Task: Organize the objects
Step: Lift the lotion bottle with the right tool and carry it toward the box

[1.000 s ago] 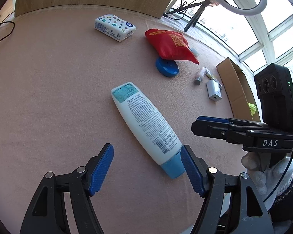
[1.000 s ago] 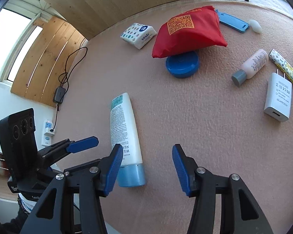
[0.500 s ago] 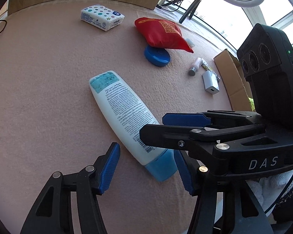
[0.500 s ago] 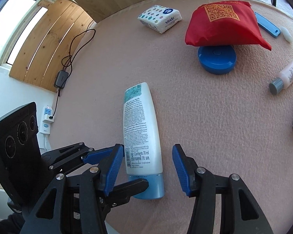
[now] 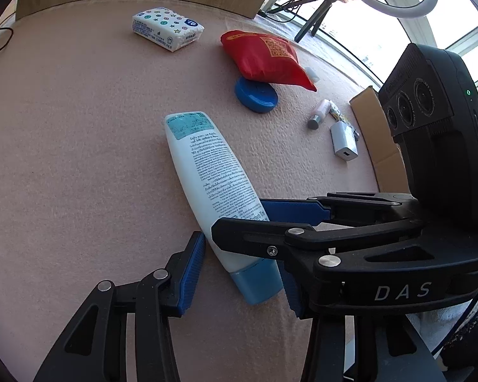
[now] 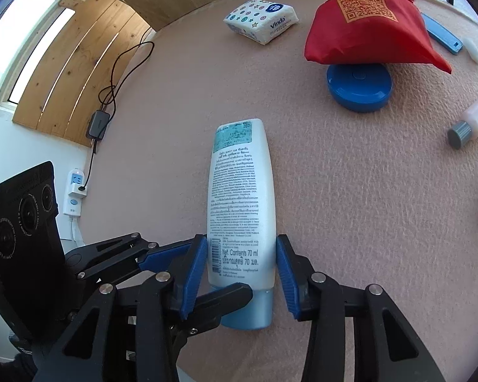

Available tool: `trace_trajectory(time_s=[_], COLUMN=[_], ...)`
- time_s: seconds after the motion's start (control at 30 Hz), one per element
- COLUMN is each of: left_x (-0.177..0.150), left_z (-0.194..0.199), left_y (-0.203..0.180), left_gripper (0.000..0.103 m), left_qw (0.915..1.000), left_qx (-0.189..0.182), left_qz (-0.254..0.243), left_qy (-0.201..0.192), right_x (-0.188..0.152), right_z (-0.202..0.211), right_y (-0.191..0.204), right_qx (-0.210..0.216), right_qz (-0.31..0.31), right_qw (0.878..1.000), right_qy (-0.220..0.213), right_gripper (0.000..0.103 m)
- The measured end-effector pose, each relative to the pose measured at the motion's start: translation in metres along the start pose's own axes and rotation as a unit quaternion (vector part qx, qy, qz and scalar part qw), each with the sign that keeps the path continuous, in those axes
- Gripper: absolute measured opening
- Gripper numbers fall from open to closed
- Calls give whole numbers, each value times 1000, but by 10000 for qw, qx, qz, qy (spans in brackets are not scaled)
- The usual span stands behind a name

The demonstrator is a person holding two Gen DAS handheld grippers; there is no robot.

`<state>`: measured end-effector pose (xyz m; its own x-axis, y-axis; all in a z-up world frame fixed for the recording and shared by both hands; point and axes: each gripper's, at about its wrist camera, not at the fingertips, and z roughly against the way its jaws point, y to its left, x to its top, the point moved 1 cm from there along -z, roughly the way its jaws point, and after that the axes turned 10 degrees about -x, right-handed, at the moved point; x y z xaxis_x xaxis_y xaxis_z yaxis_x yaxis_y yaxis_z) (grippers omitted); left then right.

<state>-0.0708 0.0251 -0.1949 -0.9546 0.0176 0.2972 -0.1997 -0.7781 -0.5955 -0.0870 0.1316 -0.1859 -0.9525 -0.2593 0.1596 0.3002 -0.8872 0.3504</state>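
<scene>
A white lotion tube (image 6: 241, 203) with a light blue cap (image 6: 250, 310) lies flat on the pink desk (image 6: 350, 191), cap end toward both cameras, printed back label facing up.

In the right wrist view, the right tool (image 6: 239, 265) has its two blue pads set on either side of the tube's lower body, just above the cap. Both pads sit right against the tube's edges, though from this angle it is hard to tell whether they are truly pressing it or only touching, so I cannot tell if the grip is made. The tube's far end points away toward a blue round case (image 6: 359, 86).

In the left wrist view, the left tool (image 5: 240, 272) is spread, its pads straddling the cap end of the same tube. The left pad stands just beside the tube with a narrow strip of desk showing between; the right pad is mostly hidden behind the right tool's black arm, which crosses over the tube from the right.

Farther off on the desk lie a red pouch (image 6: 371, 27) resting partly on the blue case, a white tissue pack (image 6: 261, 19), a small bottle with a grey cap (image 6: 471, 121) and a white charger (image 5: 344, 143). A cardboard box (image 5: 376, 133) sits at the desk's right edge.
</scene>
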Motion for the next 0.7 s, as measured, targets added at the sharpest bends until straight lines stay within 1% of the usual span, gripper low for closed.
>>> trace_trajectory(time_s=[0.17, 0.33, 0.53, 0.7], left_x=[2, 8, 23, 39], left_z=[-2, -3, -14, -28], left_y=[-12, -38, -82, -128], left_gripper=[48, 48, 48, 48], left_qw=[10000, 9996, 9975, 9936], left_qx=[-28, -81, -197, -353], left_qz=[-43, -279, -680, -1069], left_qy=[-31, -49, -43, 7], right_x=[-4, -11, -23, -33], right_z=[13, 37, 76, 113], right_y=[-8, -21, -50, -84], right_qx=[-33, -125, -239, -387], right_qz=[-96, -189, -465, -742], right_qw=[9999, 9990, 9960, 9910], right_qy=[-140, -386, -725, -1046], right_gripper=[40, 40, 40, 40])
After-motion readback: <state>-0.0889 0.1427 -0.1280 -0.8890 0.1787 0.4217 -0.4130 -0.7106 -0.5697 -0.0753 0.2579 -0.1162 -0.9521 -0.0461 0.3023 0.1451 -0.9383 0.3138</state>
